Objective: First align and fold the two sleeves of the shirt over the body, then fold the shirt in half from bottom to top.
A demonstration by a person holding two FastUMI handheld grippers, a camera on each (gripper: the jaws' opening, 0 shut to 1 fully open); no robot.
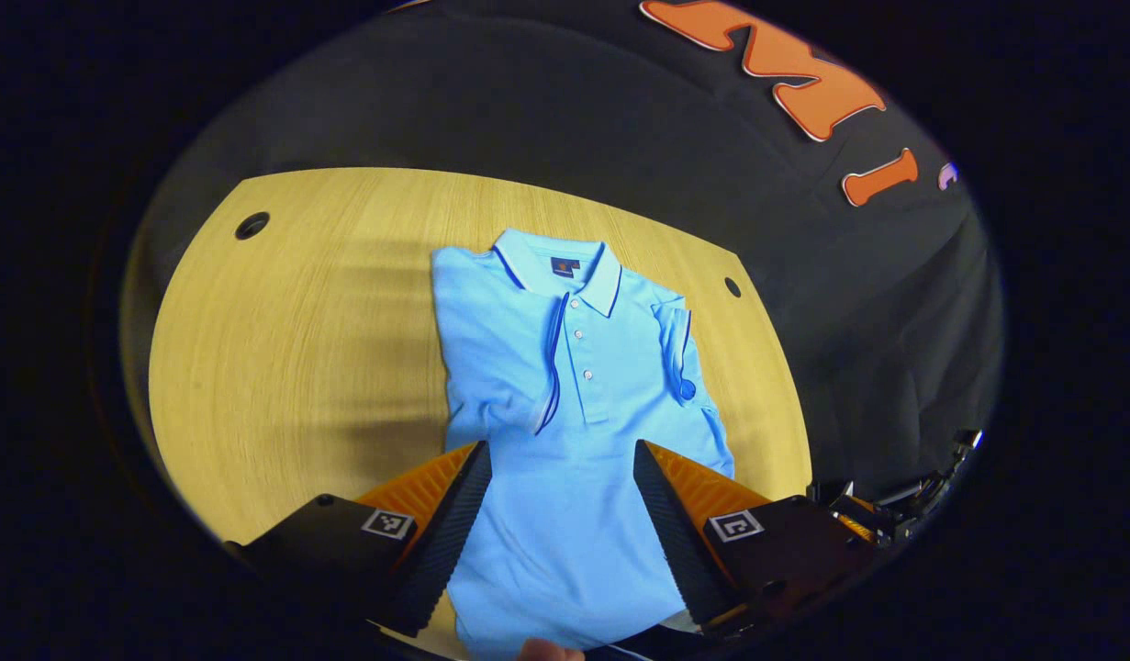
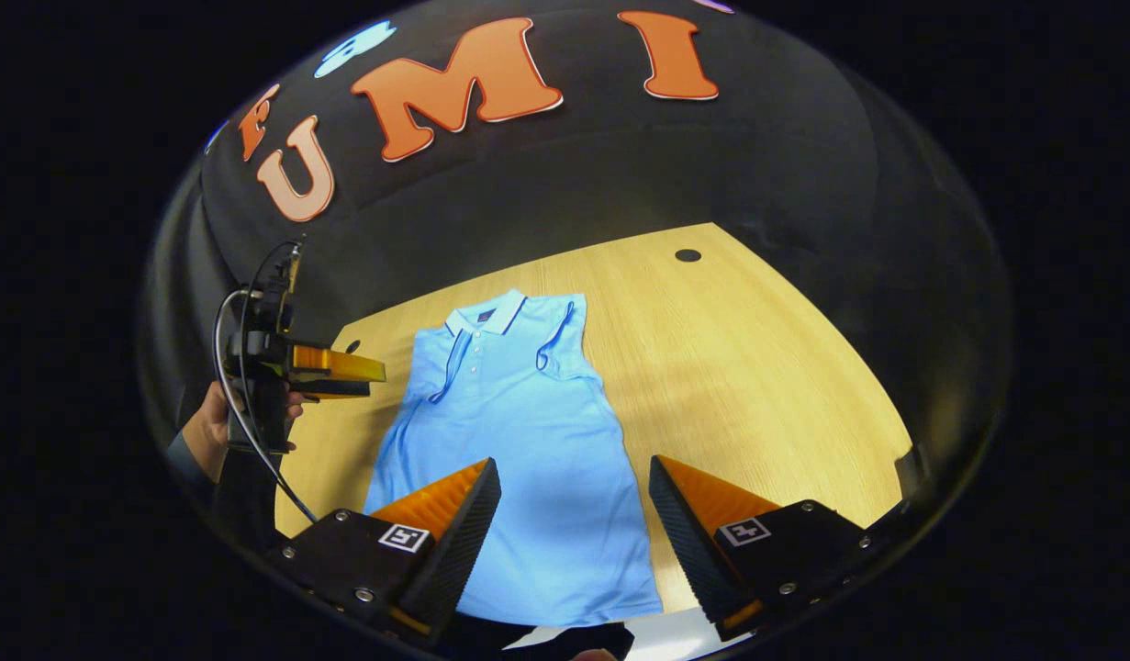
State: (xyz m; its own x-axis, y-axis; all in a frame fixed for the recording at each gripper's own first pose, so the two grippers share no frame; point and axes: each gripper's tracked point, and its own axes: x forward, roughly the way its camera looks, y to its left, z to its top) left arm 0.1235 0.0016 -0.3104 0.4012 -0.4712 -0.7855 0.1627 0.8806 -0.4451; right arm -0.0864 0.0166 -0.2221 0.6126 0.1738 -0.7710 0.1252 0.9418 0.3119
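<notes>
A light blue polo shirt [image 1: 574,413] lies flat, front side up, on a pale wooden counter [image 1: 298,349]. Its collar [image 1: 555,271] points toward the far edge of the counter, and its bottom hem sits at the near edge. Both short sleeves are already folded inward over the body. In the left gripper view, 1 sleeve [image 1: 528,367] lies across the chest just beside the button placket, its dark blue trim running alongside the 3 white buttons. The other sleeve [image 1: 679,344] is folded in along the opposite side. The lower half of the shirt is spread flat and has not been folded up.

In the left gripper view, the left hand-held gripper [image 1: 562,514] hangs above the lower part of the shirt. Its 2 fingers stand wide apart, released, with blue cloth visible between them and nothing grasped.

In the right gripper view, the right hand-held gripper [image 2: 574,532] is likewise above the shirt's lower body [image 2: 528,459]. Its fingers are spread wide, released, and hold nothing. Farther off on the left of that view, the left hand-held gripper [image 2: 344,372] is seen side-on, raised beside the shirt's shoulder and held by a person's hand [image 2: 214,422] in a dark sleeve.

2 small dark round holes [image 1: 251,225] mark the far corners of the counter. Black cloth forms the wall behind it.
</notes>
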